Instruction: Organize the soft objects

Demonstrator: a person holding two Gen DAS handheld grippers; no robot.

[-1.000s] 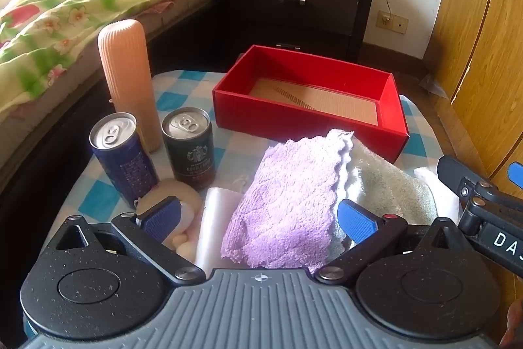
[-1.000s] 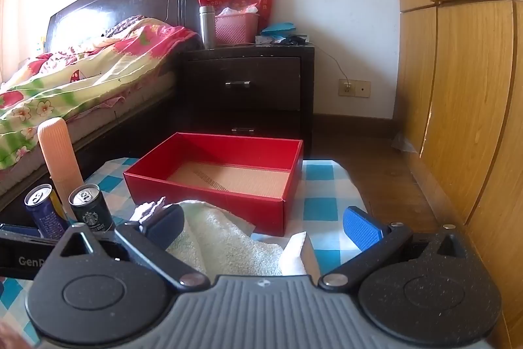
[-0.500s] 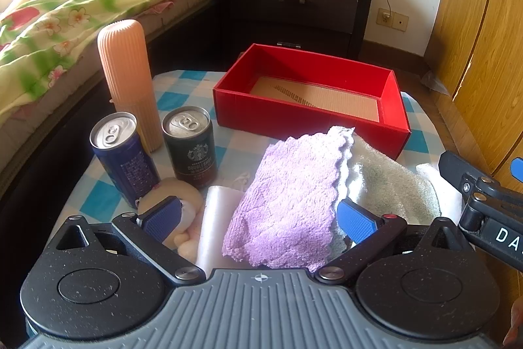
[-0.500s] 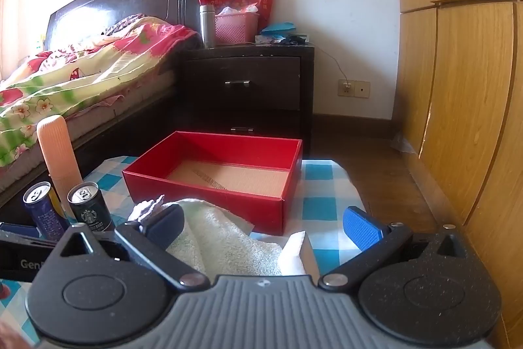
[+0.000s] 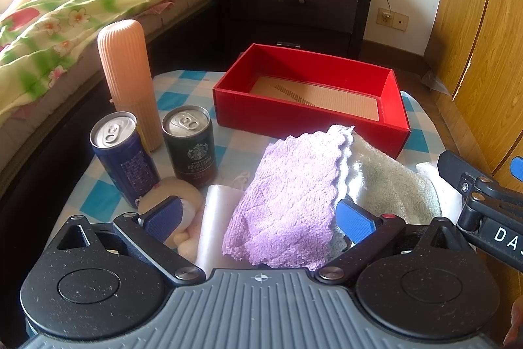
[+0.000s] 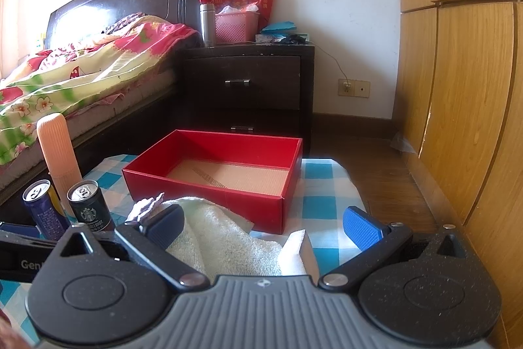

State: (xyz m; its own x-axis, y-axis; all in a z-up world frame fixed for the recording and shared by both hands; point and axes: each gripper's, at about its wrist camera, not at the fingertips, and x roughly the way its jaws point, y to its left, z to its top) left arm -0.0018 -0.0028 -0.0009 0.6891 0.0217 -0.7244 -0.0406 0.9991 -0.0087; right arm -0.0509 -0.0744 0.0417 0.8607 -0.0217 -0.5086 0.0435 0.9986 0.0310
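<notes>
A purple cloth (image 5: 287,195) lies folded on a pale green towel (image 5: 389,182) on the checked table, just in front of an empty red box (image 5: 310,116). A small plush toy (image 5: 183,195) and a white packet (image 5: 219,215) lie to the left of the cloth. My left gripper (image 5: 258,218) is open, with the purple cloth's near edge between its fingers. My right gripper (image 6: 261,223) is open over the green towel (image 6: 222,237), with a white packet (image 6: 297,251) between its fingers. The red box (image 6: 215,182) stands beyond it.
Two drink cans (image 5: 121,152) (image 5: 189,143) and a tall peach ribbed bottle (image 5: 126,77) stand at the table's left. A bed (image 5: 81,2) lies to the left, a dark nightstand (image 5: 294,2) behind, wooden wardrobe doors (image 6: 457,87) to the right.
Both grippers have barely moved. The left view has shifted very slightly; the cloths and box stay where they were.
</notes>
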